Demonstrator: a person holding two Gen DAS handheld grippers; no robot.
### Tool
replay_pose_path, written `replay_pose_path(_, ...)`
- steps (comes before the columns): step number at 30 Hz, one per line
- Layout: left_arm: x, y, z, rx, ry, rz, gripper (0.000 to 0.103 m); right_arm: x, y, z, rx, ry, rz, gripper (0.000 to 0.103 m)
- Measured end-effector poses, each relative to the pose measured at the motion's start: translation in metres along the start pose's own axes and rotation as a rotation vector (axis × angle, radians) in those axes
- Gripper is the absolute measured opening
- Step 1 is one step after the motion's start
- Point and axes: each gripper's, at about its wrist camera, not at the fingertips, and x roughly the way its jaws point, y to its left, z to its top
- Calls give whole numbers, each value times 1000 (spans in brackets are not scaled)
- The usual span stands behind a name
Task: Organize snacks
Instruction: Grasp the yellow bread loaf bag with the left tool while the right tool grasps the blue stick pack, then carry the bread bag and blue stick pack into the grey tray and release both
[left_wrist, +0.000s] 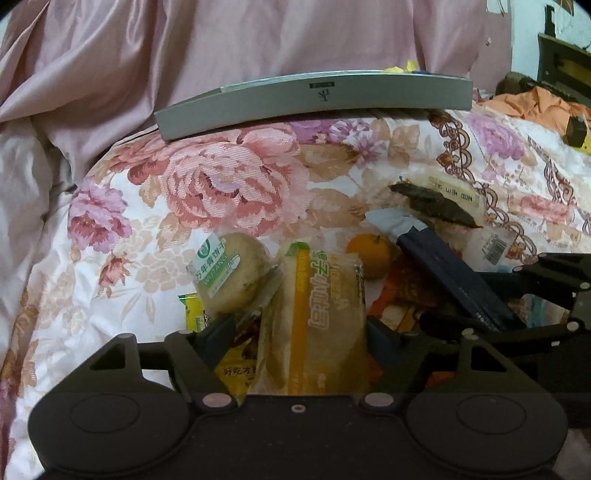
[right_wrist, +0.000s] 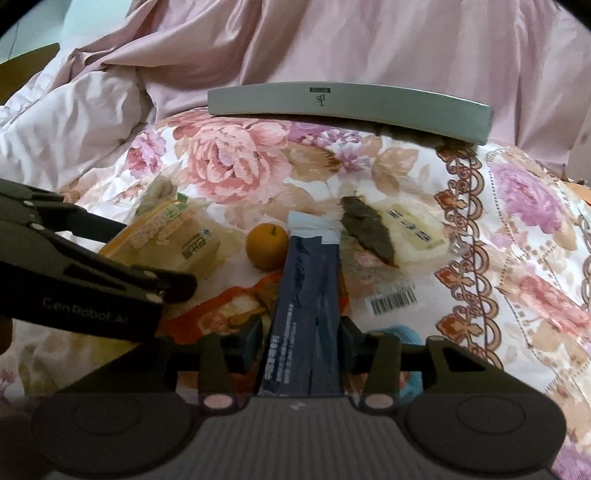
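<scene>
On a floral quilt (left_wrist: 129, 295) lies a heap of snacks. My left gripper (left_wrist: 299, 332) is shut on a clear bread packet with a yellow stripe (left_wrist: 317, 314), one pad on each side. The same packet (right_wrist: 166, 240) shows at the left of the right wrist view. My right gripper (right_wrist: 301, 332) is shut on a long dark blue packet (right_wrist: 310, 295), which points away from me; in the left wrist view that blue packet (left_wrist: 454, 273) slants up to the left. A small orange (left_wrist: 369, 254) (right_wrist: 266, 245) sits between the two packets.
A flat grey box (left_wrist: 314, 99) (right_wrist: 351, 107) lies at the far edge of the quilt, with pink bedding behind it. Nearby are a round pastry with a green label (left_wrist: 229, 273), a dark brown snack (right_wrist: 369, 229), an orange-red packet (right_wrist: 229, 306) and a barcoded wrapper (right_wrist: 393, 301).
</scene>
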Motion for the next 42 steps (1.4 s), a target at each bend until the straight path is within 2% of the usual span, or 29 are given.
replay_pose_path(4, 1, 1, -1, 23, -11, -16, 72, 5, -12, 1, 57, 3, 48, 58)
replay_pose_path(6, 3, -1, -1, 36, -1, -11, 72, 6, -15, 1, 86, 4, 67, 55)
replay_pose_path(7, 7, -3, -2, 50, 19, -10, 71, 6, -15, 1, 90, 4, 69, 51)
replay_pose_path(9, 13, -5, -5, 77, 56, -17, 61, 5, -15, 1, 84, -1, 60, 48)
replay_pose_path(10, 13, -5, -7, 80, 49, -19, 60, 4, -14, 1, 79, -1, 57, 47)
replay_pose_path(14, 9, -4, -9, 38, 35, -24, 57, 0, -10, 1, 57, -10, 35, 41)
replay_pose_path(21, -2, -8, -17, 12, 7, -22, 52, -10, 11, -1, -86, -34, -47, 33)
replay_pose_path(27, -14, -7, -25, -49, -13, -30, 49, -19, 25, -6, -204, -60, -104, 30)
replay_pose_path(32, -25, -3, -31, -108, -24, -50, 49, -30, 32, -7, -246, -66, -105, 30)
replay_pose_path(36, -33, 0, -34, -141, -40, -49, 49, -38, 27, -7, -183, -55, -66, 30)
replay_pose_path(42, -48, 2, -36, -188, -86, -56, 49, -49, 31, -6, -227, -131, -83, 30)
